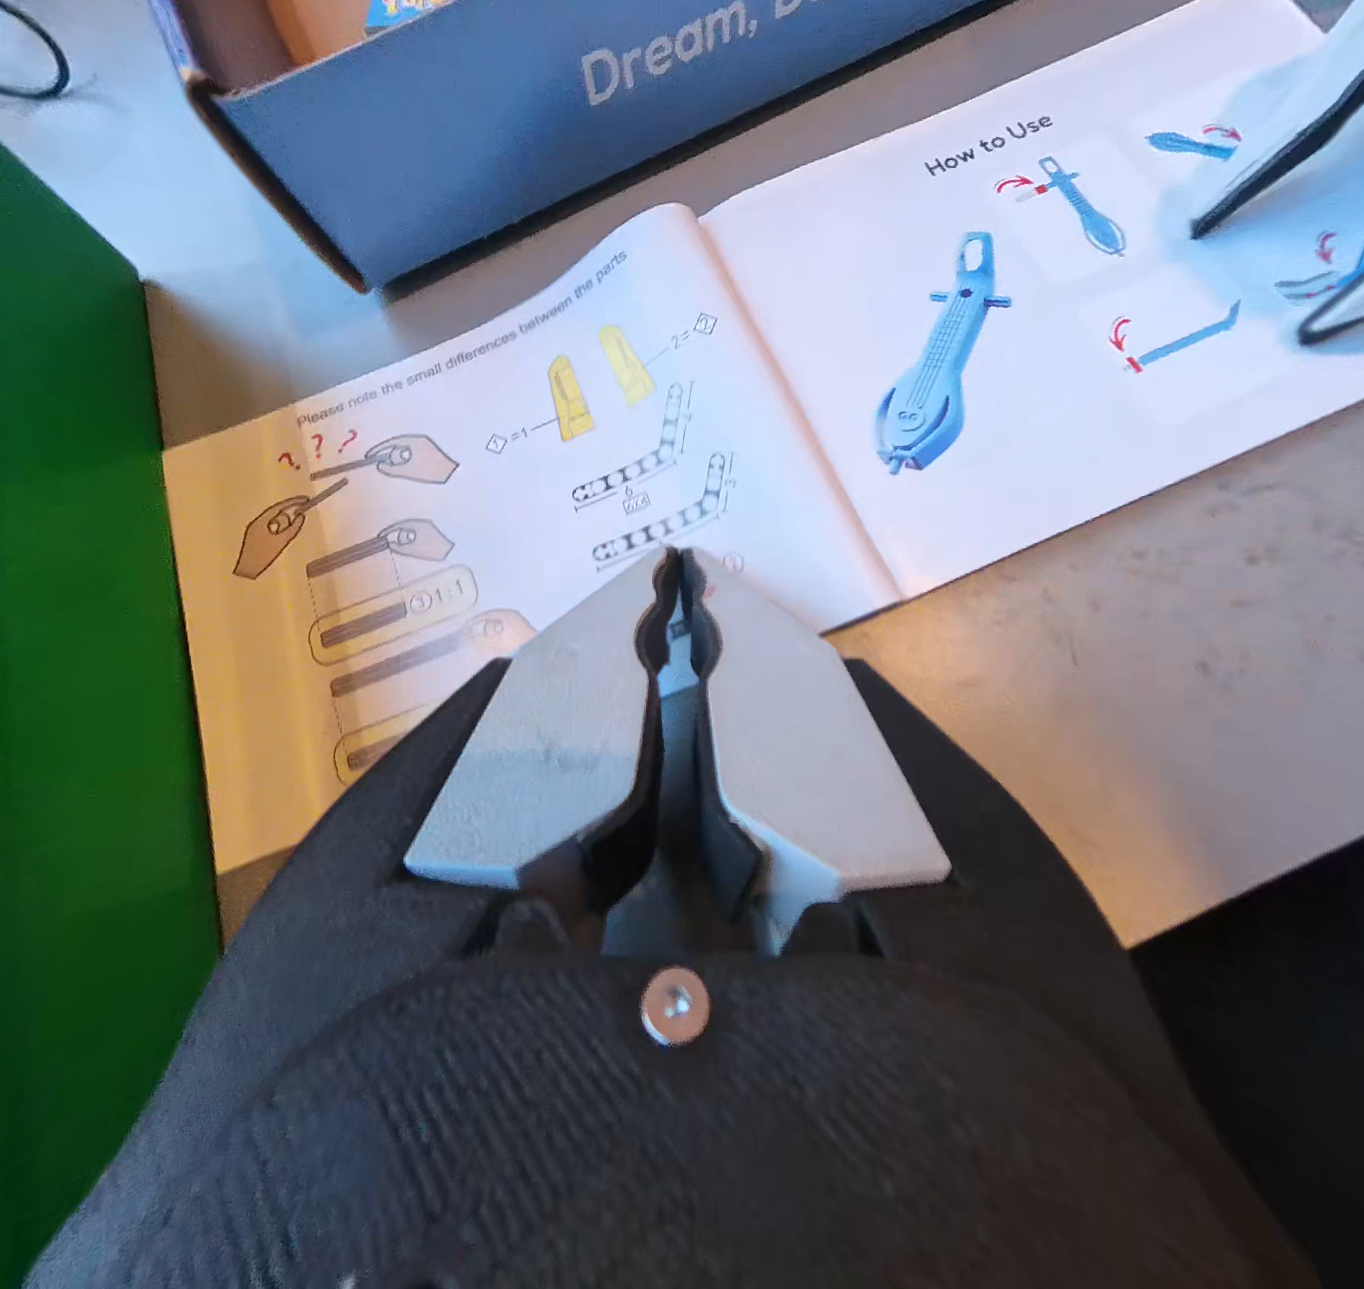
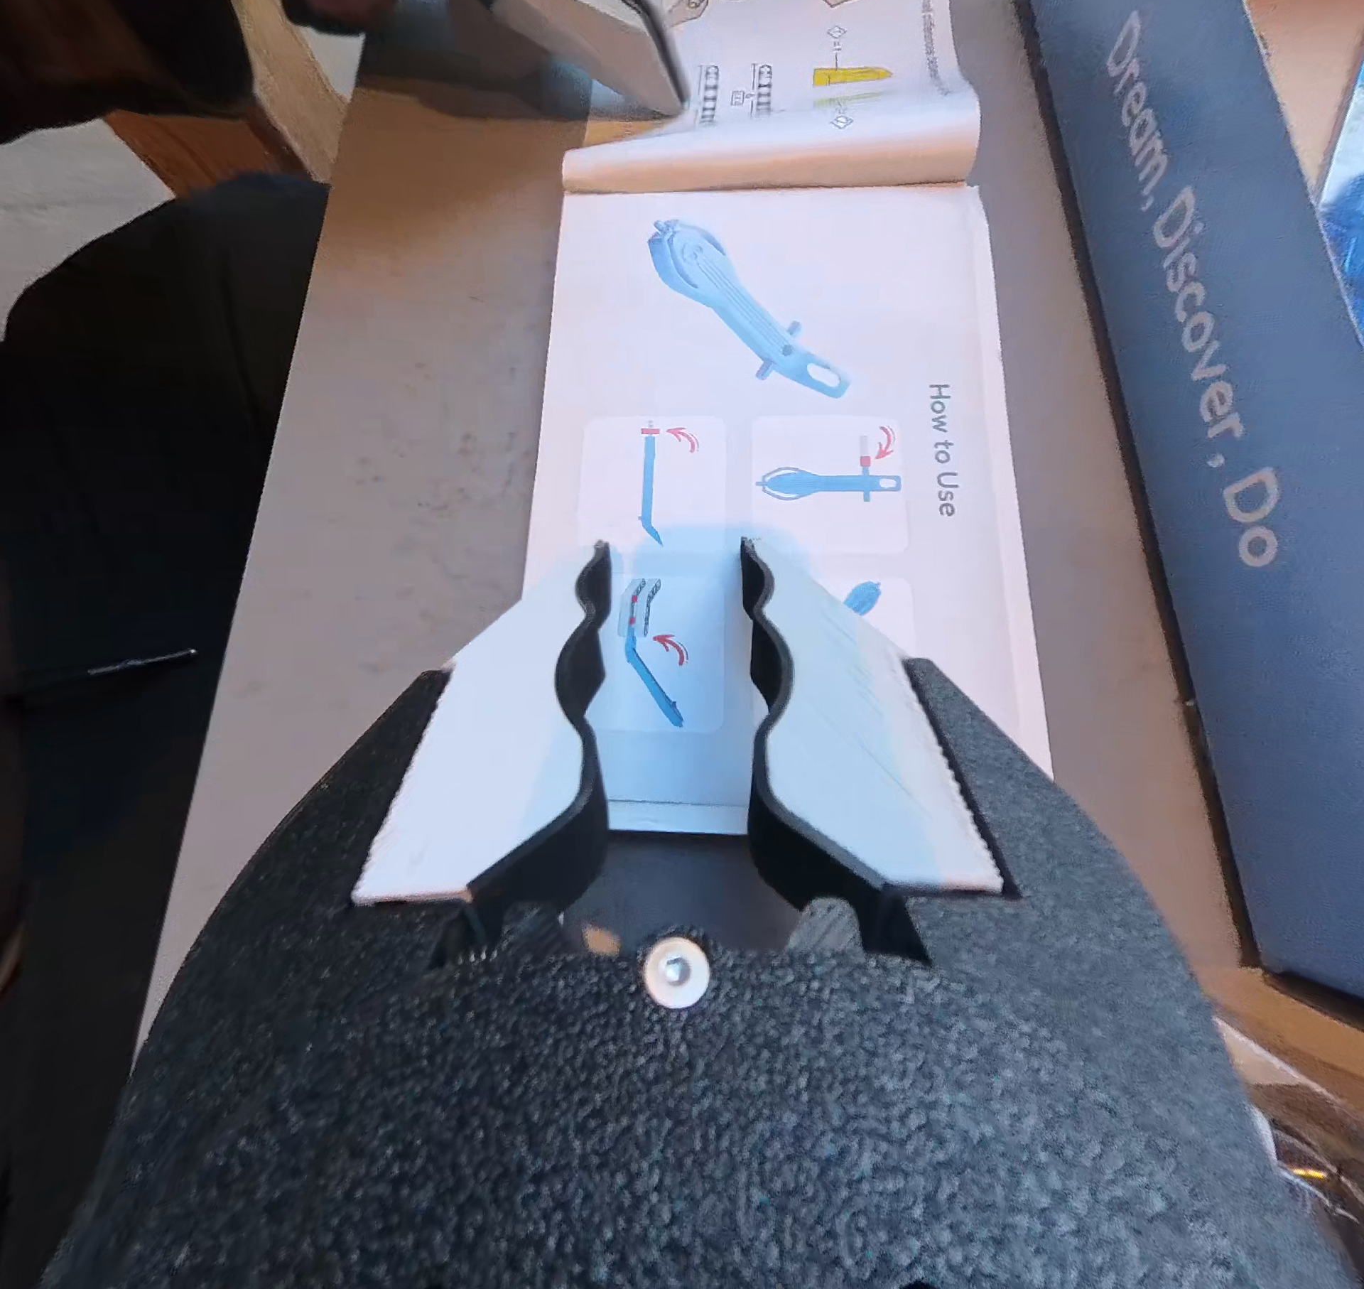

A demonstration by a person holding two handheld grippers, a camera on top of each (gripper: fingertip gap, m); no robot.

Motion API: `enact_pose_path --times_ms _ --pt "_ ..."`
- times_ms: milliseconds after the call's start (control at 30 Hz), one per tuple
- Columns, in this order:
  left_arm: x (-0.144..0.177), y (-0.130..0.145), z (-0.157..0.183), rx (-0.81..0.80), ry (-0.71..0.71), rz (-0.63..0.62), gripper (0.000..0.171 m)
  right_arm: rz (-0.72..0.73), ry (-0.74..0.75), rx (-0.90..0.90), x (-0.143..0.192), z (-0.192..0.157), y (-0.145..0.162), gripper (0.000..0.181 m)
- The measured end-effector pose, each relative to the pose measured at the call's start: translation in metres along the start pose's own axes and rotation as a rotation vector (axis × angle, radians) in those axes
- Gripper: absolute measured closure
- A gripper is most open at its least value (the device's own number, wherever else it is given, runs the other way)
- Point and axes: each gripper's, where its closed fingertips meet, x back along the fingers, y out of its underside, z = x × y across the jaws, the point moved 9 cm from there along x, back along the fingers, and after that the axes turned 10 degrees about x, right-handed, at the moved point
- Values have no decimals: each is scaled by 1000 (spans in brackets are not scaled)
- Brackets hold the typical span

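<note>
An open instruction booklet [image 1: 812, 368] lies flat on the grey-brown table [image 1: 1107, 700]. My left gripper [image 1: 675, 558] is shut, its tips meeting over the lower part of the left page with its part drawings; nothing shows between the pads. It also shows in the right wrist view [image 2: 675, 98], with its tip at that page. My right gripper [image 2: 675, 552] is open above the right page [image 2: 775, 294], over the blue tool drawings, with only the printed page showing between its fingers. It also shows at the right edge of the left wrist view [image 1: 1247, 286].
A dark blue cardboard box [image 1: 517, 109] with printed packets inside stands just behind the booklet, and runs along its right side in the right wrist view [image 2: 1181, 368]. A green surface [image 1: 74, 589] lies at the left. A person's dark clothing [image 2: 147, 441] is beside the table edge. The gap from one gripper's tips to the other's is roughly 15 cm.
</note>
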Motion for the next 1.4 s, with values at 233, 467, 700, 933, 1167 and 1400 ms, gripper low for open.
enact_pose_path --times_ms 233,467,700,933,1167,1400 --pt "10 14 0 82 12 58 171 -3 16 -2 0 3 1 156" --pt "17 19 11 66 19 39 171 -25 119 -17 5 13 6 167" --pt "32 35 24 89 8 85 171 -21 217 -17 9 18 7 177" --pt "44 47 34 90 27 160 163 136 287 -22 19 19 -5 176" --pt "49 44 52 25 77 226 156 220 361 -6 23 19 -11 176" --pt "42 49 63 -30 132 238 154 257 370 -16 27 21 -11 177"
